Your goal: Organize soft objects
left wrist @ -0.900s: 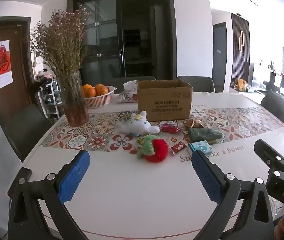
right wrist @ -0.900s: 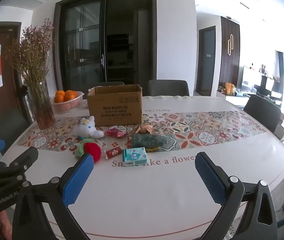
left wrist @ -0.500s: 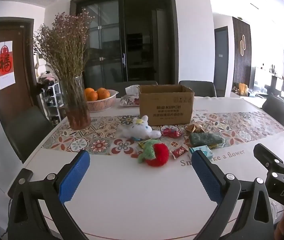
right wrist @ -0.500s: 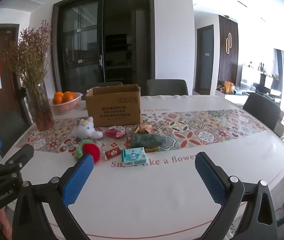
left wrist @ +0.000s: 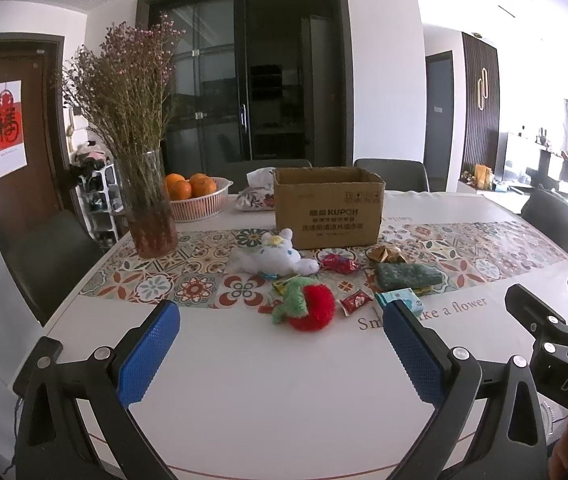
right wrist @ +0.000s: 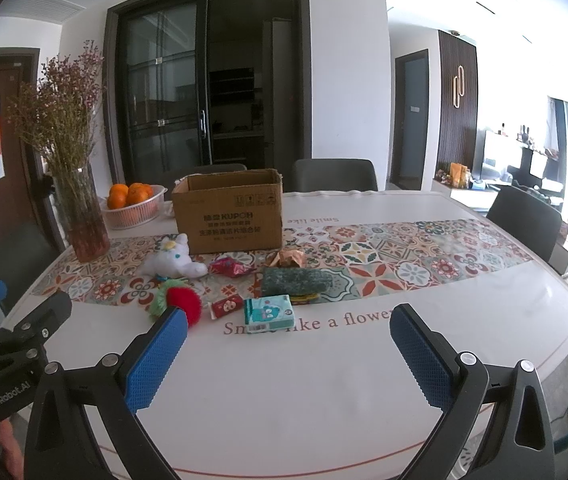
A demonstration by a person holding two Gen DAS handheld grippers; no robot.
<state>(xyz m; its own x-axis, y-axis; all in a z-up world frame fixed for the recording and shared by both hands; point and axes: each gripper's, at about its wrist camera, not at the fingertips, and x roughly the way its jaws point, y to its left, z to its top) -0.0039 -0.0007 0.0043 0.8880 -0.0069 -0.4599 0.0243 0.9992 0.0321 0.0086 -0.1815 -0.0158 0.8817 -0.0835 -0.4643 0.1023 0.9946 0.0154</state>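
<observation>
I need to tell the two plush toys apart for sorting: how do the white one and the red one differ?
The white plush animal lies on the patterned runner just in front of the cardboard box; the red plush strawberry with green leaves lies nearer the grippers, at the runner's edge. The animal is longer and paler, the strawberry rounder. Both lie loose, ungripped.

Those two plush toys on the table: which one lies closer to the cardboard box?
The white plush animal, lying just before the cardboard box. The red and green plush sits farther out, toward the grippers.

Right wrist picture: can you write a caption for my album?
Open right hand-held gripper faces plush toys, a tissue pack and a cardboard box.
</observation>
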